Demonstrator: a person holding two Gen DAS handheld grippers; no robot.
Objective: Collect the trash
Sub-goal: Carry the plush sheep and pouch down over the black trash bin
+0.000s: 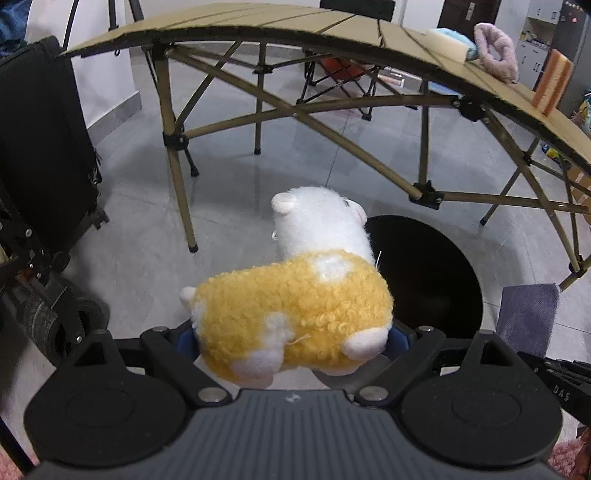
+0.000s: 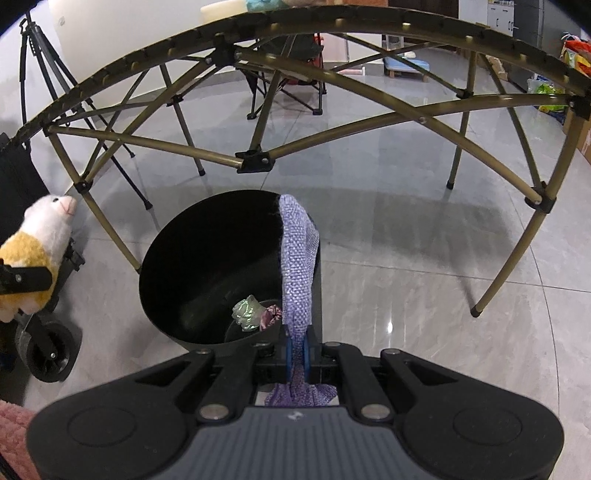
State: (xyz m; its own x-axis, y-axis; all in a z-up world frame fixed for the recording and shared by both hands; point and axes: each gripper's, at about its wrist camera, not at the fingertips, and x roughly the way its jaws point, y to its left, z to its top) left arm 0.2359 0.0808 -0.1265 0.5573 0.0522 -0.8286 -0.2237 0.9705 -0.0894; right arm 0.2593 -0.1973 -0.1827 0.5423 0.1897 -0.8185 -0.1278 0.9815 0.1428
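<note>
A yellow and white plush sheep [image 1: 295,295] sits between the blue pads of my left gripper [image 1: 295,345], which is shut on its body. The toy hangs just left of a round black bin [image 1: 436,280] standing on the floor. In the right wrist view my right gripper [image 2: 297,356] is shut on a purple knitted cloth [image 2: 297,258], which sticks forward over the near right rim of the bin [image 2: 147,280]. Crumpled wrappers [image 2: 247,312] lie at the bin's bottom. The plush sheep [image 2: 33,236] shows at the left edge, the purple cloth [image 1: 528,314] at the right.
A tan folding table [image 1: 258,22] with crossed legs spans the floor beyond the bin; a sponge [image 1: 447,46], a pink fluffy item [image 1: 496,51] and an orange block [image 1: 552,81] lie on it. A black wheeled cart [image 1: 40,147] stands left, a tripod [image 2: 33,55] and a folding chair [image 2: 288,77] behind.
</note>
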